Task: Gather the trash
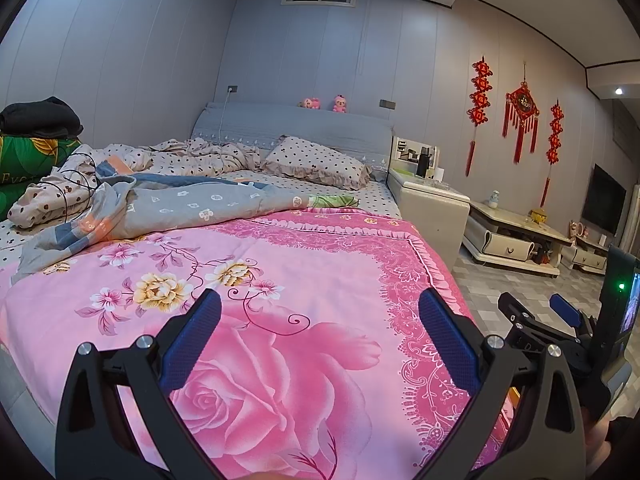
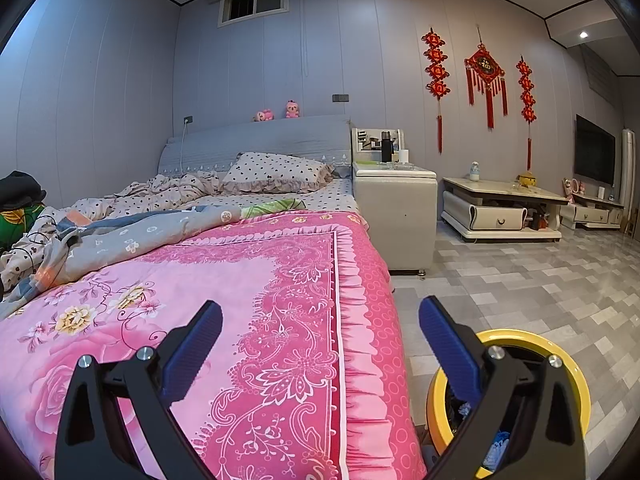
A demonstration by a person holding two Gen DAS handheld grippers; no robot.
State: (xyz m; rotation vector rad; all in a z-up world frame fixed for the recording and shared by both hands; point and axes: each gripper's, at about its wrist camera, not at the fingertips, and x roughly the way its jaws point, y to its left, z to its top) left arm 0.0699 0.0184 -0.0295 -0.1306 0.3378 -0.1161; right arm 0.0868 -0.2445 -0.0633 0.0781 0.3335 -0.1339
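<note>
My left gripper (image 1: pixel 320 308) is open and empty above the pink flowered bedspread (image 1: pixel 280 280). My right gripper (image 2: pixel 320 312) is open and empty over the bed's right edge; it also shows in the left wrist view (image 1: pixel 536 308) at the far right. A yellow-rimmed trash bin (image 2: pixel 520 340) stands on the floor beside the bed, partly hidden behind my right finger; blue scraps (image 2: pixel 498 446) lie inside it. A small green and pink wrapper-like piece (image 1: pixel 334 200) lies on the bed near the pillow, also in the right wrist view (image 2: pixel 272 206). I cannot tell what it is.
A crumpled grey quilt (image 1: pixel 160 208) and polka-dot bedding (image 1: pixel 192 156) with a black cable cover the bed's far left. A white nightstand (image 2: pixel 394 216) with a dark bottle (image 2: pixel 386 146) stands beside the bed, then a low TV cabinet (image 2: pixel 504 212). Grey tiled floor (image 2: pixel 520 280) lies to the right.
</note>
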